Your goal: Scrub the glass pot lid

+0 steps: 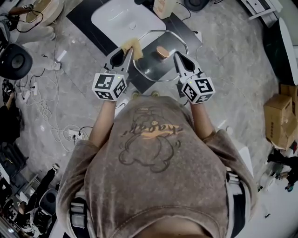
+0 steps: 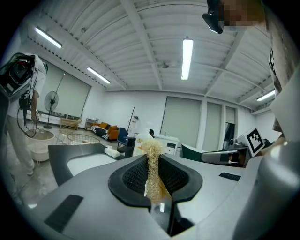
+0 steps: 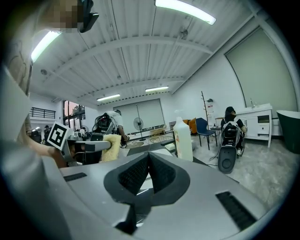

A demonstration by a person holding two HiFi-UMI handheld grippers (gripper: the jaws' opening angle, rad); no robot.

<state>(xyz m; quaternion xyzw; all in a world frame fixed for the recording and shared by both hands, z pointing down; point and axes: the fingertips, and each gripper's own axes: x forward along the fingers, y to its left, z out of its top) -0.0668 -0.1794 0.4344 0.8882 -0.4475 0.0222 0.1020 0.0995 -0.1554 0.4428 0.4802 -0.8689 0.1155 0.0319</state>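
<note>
Head view shows the glass pot lid by the sink. The left gripper clamps a loofah scrubber and the right gripper is clenched at the lid's rim — scrubbing seems about to start, and it needs the lid held steady.

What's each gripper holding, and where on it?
Left gripper pinches a fibrous scrubber by one end. Right gripper is shut at the glass lid; grip on it cannot be told.

The bottle is cut off by the head view's top edge. The sponge has its lower part buried between the jaws of the left gripper. Whether the closed jaws of the right gripper pinch the rim of the glass lid cannot be told.
</note>
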